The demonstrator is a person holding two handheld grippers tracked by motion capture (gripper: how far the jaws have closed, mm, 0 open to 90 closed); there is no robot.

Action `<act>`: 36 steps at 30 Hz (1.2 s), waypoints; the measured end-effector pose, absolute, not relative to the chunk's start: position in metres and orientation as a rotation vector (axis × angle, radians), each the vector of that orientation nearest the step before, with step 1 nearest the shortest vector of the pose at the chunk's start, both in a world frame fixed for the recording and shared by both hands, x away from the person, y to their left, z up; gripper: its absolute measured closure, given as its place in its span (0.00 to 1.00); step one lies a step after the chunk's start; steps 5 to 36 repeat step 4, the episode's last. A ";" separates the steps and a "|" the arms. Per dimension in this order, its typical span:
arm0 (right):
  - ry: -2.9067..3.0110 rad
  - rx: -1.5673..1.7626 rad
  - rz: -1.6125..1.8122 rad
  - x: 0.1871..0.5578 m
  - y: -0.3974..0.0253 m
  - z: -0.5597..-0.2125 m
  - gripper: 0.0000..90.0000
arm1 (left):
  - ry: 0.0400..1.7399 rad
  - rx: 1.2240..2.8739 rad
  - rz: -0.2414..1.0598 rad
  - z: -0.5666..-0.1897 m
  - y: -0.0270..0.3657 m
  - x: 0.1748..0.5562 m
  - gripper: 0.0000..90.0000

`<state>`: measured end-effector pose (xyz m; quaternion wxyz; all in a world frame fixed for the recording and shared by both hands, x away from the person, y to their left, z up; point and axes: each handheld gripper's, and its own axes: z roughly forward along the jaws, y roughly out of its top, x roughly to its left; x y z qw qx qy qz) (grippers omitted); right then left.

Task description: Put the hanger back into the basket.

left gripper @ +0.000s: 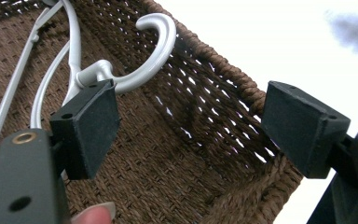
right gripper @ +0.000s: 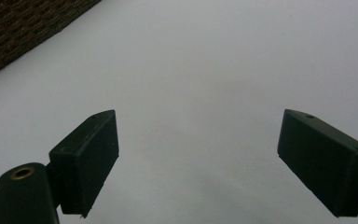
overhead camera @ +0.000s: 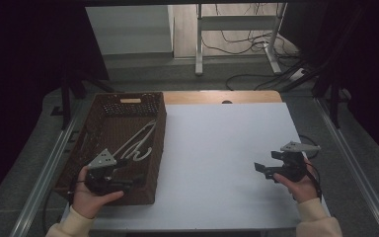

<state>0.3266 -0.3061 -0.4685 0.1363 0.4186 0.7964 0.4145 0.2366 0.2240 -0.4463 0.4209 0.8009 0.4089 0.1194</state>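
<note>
The left tool (left gripper: pixel 191 135), wide open and empty, should close squarely on the hanger (left gripper: pixel 121 77) neck inside the basket (left gripper: pixel 223 74).

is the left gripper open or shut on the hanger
Open. In the left gripper view the left gripper has its jaws wide apart, with bare basket weave between them; the white hanger hook lies beyond the left jaw, ungripped.

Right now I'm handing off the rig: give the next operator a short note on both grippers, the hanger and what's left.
Left gripper: open, inside the brown woven basket, jaws wide, nothing held.
White hanger: lies in the basket, its hook just beyond the left gripper's jaw; contact unclear.
Right gripper: open, empty, over the white table.
Done: nothing gripped yet.
Left: probably close on the hanger's hook and lift it out.
</note>
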 end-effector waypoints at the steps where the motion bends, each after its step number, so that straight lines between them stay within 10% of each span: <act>1: 2.305 1.210 1.200 0.327 -0.306 -0.468 0.14 | 1.024 2.007 0.301 -0.446 0.224 0.237 0.22; 36: 2.303 1.200 1.198 0.326 -0.305 -0.468 0.13 | 1.019 2.005 0.303 -0.446 0.225 0.236 0.22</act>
